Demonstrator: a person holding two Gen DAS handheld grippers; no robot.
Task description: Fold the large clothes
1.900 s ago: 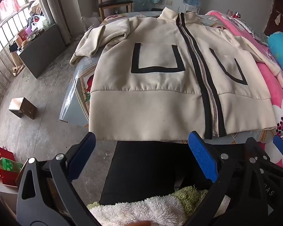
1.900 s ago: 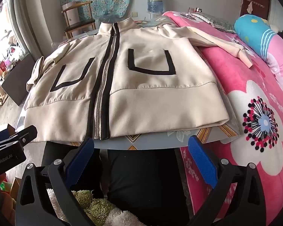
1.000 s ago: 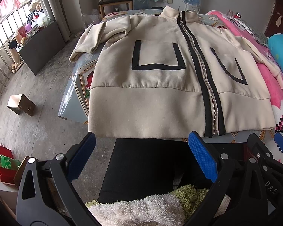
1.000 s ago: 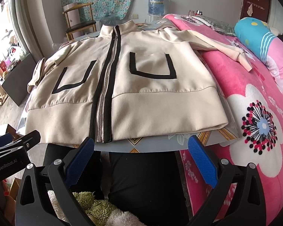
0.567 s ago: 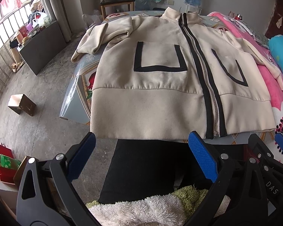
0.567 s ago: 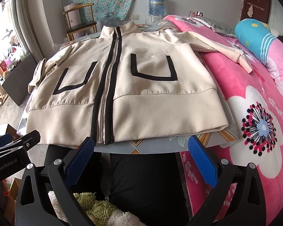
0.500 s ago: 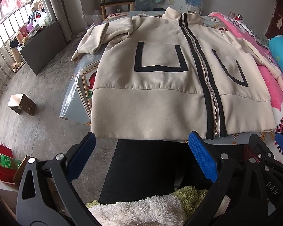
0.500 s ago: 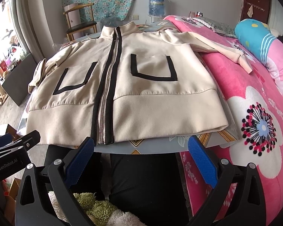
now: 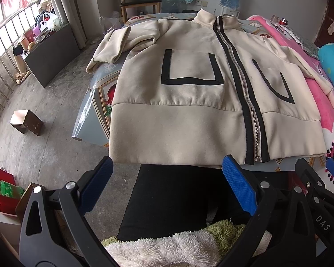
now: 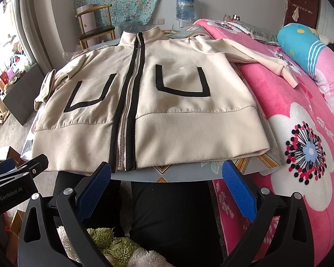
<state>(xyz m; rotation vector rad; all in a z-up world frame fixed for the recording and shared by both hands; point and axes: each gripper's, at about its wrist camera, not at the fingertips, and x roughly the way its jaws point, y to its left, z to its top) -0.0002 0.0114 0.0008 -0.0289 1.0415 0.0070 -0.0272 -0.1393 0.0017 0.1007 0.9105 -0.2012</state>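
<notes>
A cream zip-up jacket (image 9: 189, 115) with black trim and two black-edged pockets lies flat, front up, on a small table (image 9: 95, 93); it also shows in the right wrist view (image 10: 178, 111). Its left sleeve (image 9: 122, 42) is bunched at the table's far left. Its right sleeve (image 10: 256, 60) stretches onto the pink bed. My left gripper (image 9: 167, 184) is open and empty, just short of the jacket's hem. My right gripper (image 10: 167, 184) is open and empty, also short of the hem.
A pink flowered bed (image 10: 300, 144) lies right of the table. A wooden chair (image 9: 140, 2) and a water bottle (image 10: 184, 6) stand behind. A small box (image 9: 26, 122) sits on the concrete floor at left. The person's black trousers (image 9: 173, 200) are below the grippers.
Both grippers have drifted slightly nearer the jacket's hem and stay open. The jacket has not moved.
</notes>
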